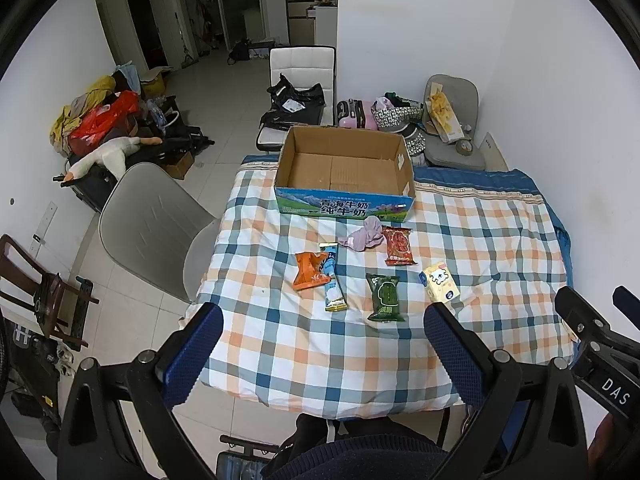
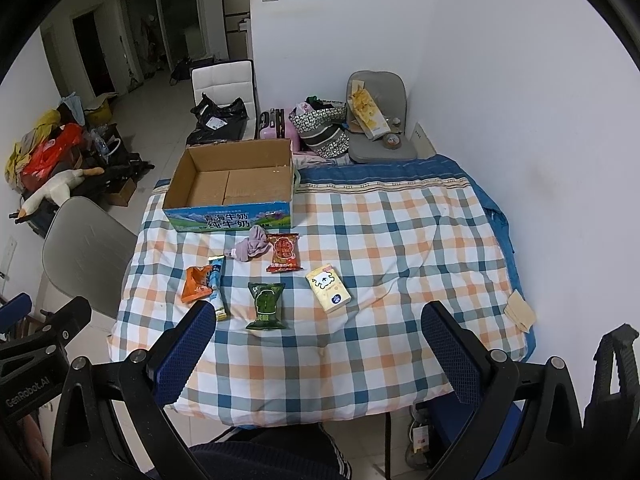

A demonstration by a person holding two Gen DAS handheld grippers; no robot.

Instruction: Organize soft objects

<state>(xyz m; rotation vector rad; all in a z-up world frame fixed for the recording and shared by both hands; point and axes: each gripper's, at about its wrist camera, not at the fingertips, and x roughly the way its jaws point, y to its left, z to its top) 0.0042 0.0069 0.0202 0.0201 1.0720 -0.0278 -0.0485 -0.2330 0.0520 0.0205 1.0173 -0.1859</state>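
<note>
Both grippers hover above the near edge of the checked orange-and-blue quilt [image 1: 360, 344]: the left gripper [image 1: 322, 354] and right gripper [image 2: 318, 350] each have blue-padded jaws spread wide, holding nothing. Beyond them lie a dark green snack packet [image 2: 266, 306], a yellow tissue pack [image 2: 328, 289], a red snack packet [image 2: 283, 253], a crumpled lilac cloth [image 2: 252, 249], and an orange packet [image 2: 195, 284] partly overlapped by a slim blue sachet [image 2: 217, 292]; their print is illegible. Farther back, an open cardboard milk box [image 2: 230, 219] shows only its bare floor.

Even indoor light, sharp centre, fisheye bending and black corners
</note>
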